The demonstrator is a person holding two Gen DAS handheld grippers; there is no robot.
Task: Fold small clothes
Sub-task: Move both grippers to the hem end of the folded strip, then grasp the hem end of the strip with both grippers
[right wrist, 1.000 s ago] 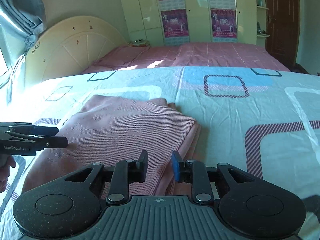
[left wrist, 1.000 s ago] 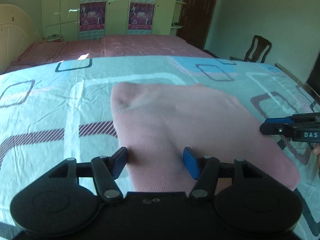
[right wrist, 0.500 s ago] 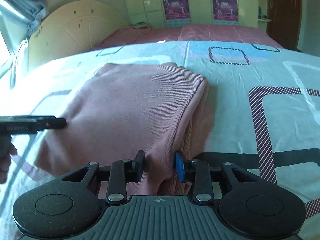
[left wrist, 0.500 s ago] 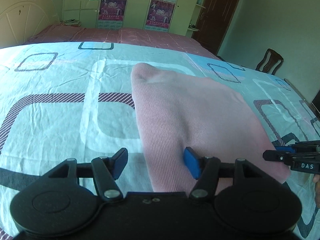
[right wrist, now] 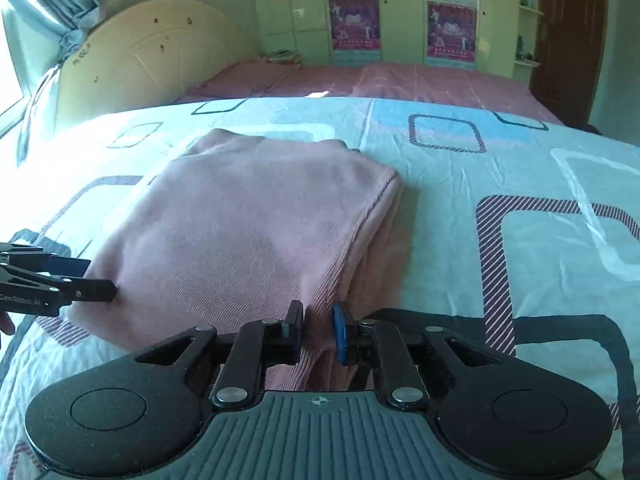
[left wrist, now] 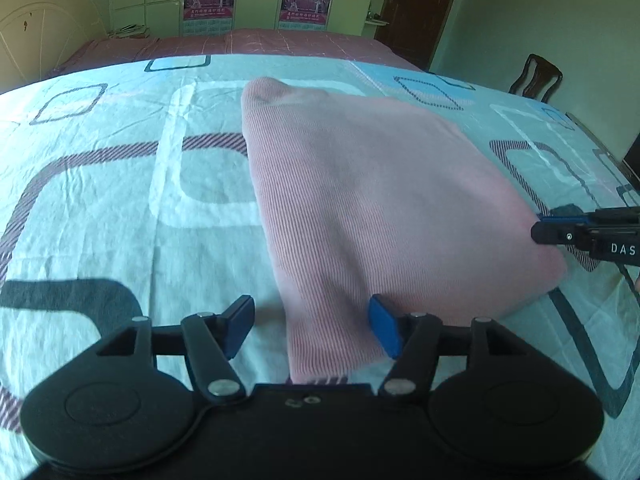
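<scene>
A folded pink ribbed garment (left wrist: pixel 376 200) lies on the patterned bedsheet (left wrist: pixel 120 208); it also shows in the right wrist view (right wrist: pixel 248 232). My left gripper (left wrist: pixel 312 330) is open, its fingers straddling the garment's near left corner. My right gripper (right wrist: pixel 318 332) is closed to a narrow gap around the garment's near right edge, with cloth between the pads. The right gripper also shows at the right of the left wrist view (left wrist: pixel 560 234), and the left gripper at the left of the right wrist view (right wrist: pixel 92 280).
A pink bed (right wrist: pixel 400 80) and green wardrobe with posters (right wrist: pixel 400 20) stand behind. A cream headboard (right wrist: pixel 152 56) is at the left. A wooden chair (left wrist: pixel 536 78) and dark door (left wrist: pixel 420 12) are at the right.
Both grippers have moved nearer the garment's near edge. The right gripper's fingers now hold the cloth edge. The left gripper stays open, with the garment's corner now between its fingers.
</scene>
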